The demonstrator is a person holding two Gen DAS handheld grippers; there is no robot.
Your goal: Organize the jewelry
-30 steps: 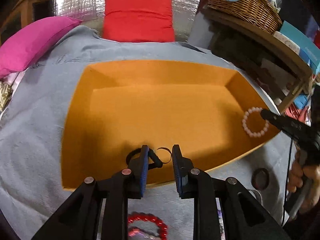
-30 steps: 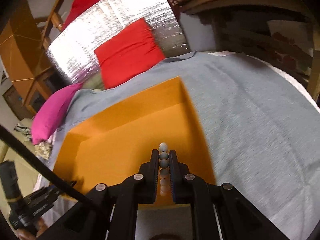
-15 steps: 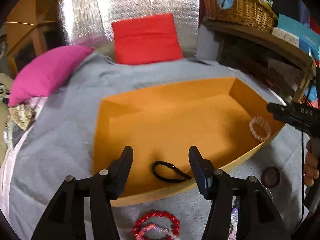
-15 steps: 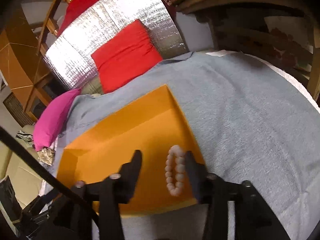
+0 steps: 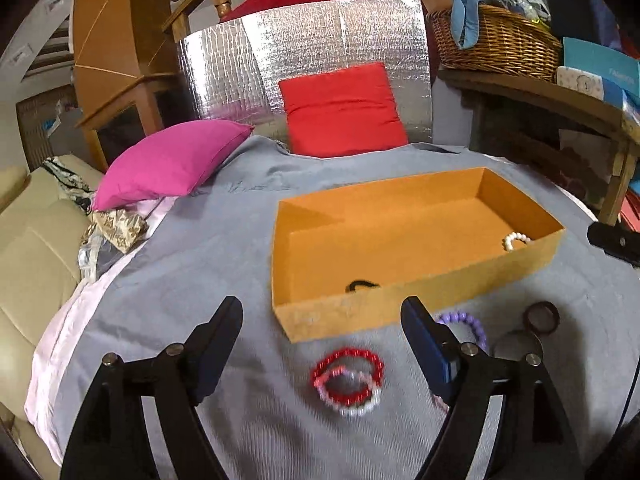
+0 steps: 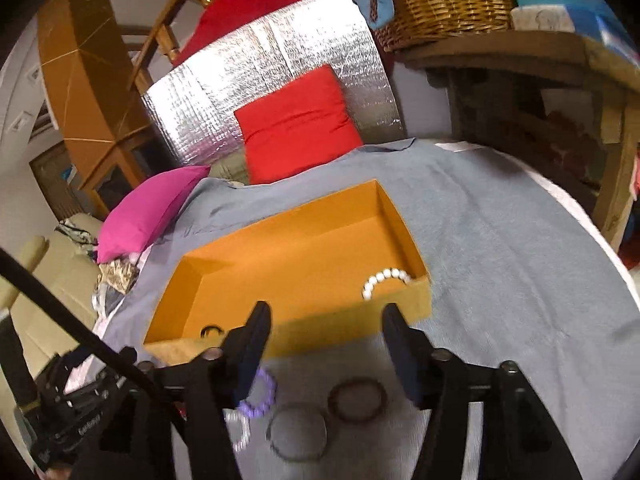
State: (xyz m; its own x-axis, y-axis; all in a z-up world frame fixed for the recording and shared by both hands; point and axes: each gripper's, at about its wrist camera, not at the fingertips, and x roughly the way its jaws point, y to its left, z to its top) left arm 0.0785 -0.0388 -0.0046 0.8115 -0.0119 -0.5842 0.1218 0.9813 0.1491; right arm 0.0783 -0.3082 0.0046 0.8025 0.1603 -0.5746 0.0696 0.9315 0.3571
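The orange box (image 5: 400,306) stands on the grey cloth. A white pearl bracelet (image 5: 516,240) lies in its right end and a black hair tie (image 5: 362,285) lies against its near wall. My left gripper (image 5: 322,312) hovers in front of the box, its jaws opening, with nothing between them. Below it on the cloth lie a red bracelet (image 5: 347,374), a pink-white one (image 5: 356,406) and a purple bead bracelet (image 5: 464,318). My right gripper (image 6: 327,314) is back from the box (image 6: 320,336) too, its jaws opening and empty. The pearl bracelet (image 6: 384,280) rests beyond it.
A dark brown bracelet (image 6: 356,398), a thin ring (image 6: 298,436) and the purple bracelet (image 6: 264,396) lie under the right gripper. A pink pillow (image 5: 172,160) and red cushion (image 5: 344,108) sit behind. A shelf with a wicker basket (image 5: 496,40) borders the right.
The left gripper let go of the black hair tie and the right let go of the pearl bracelet, both inside the box. Both pulled back and up with jaws widening.
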